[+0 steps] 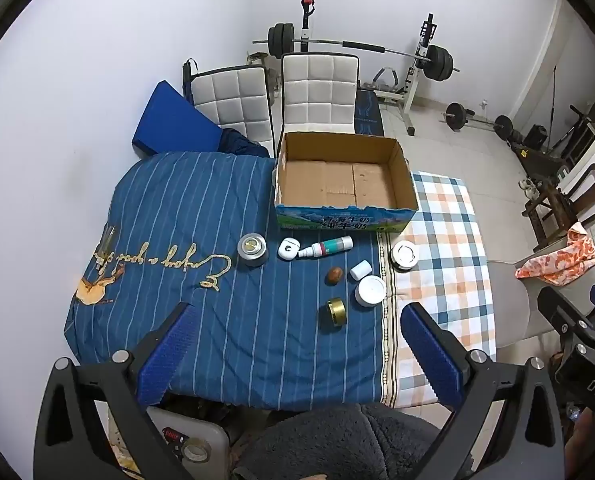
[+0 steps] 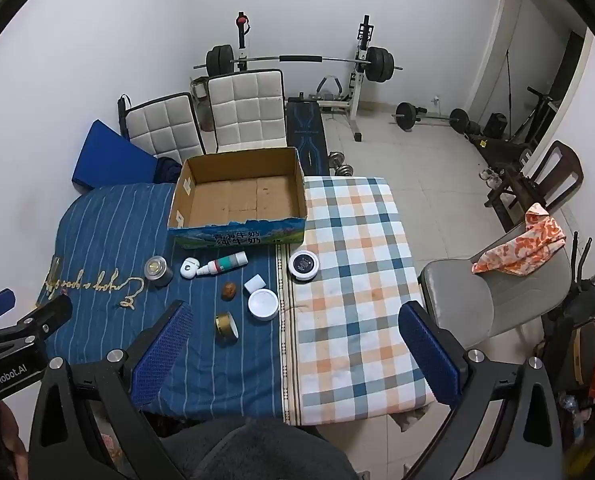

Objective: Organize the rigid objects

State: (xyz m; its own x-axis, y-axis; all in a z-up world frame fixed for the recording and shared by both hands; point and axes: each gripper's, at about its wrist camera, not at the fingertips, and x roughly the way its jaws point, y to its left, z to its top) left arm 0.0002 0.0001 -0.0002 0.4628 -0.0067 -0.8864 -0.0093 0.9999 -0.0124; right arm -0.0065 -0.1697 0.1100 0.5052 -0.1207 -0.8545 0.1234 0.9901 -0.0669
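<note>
Grippers: 2, both held above the near edge of the table. The left gripper (image 1: 293, 344) has its blue pads spread wide with nothing between them; the right gripper (image 2: 293, 344) is just as wide apart and also holds nothing.
Box: 1 open cardboard box (image 1: 343, 176) (image 2: 239, 196) at the far side of the table, straddling the 2 cloths, nothing inside it.
Cloths: 2 on the table, 1 blue striped cloth (image 1: 177, 208) (image 2: 97, 232) on the left and 1 checked cloth (image 1: 445, 240) (image 2: 353, 264) on the right.
Small items: 8, all lying outside the box, in front of its near wall.
On the blue cloth: 1 grey tin (image 1: 252, 250) (image 2: 157, 271), 1 white round case (image 1: 288, 248) (image 2: 189, 268), 1 spray bottle (image 1: 327, 246) (image 2: 225, 263) lying on its side, 1 brown nut (image 1: 334, 275) (image 2: 229, 291), 1 small white cap (image 1: 360, 269) (image 2: 255, 283), 1 white jar (image 1: 371, 290) (image 2: 263, 304), 1 gold tin (image 1: 336, 310) (image 2: 226, 324) tipped on its side.
On the checked cloth: 1 white round tin (image 1: 404, 255) (image 2: 304, 265) with a dark top, at the seam.
Chairs: 2 white padded chairs (image 1: 317, 92) (image 2: 247, 108) behind the table, 1 grey chair (image 2: 493, 284) to the right.
</note>
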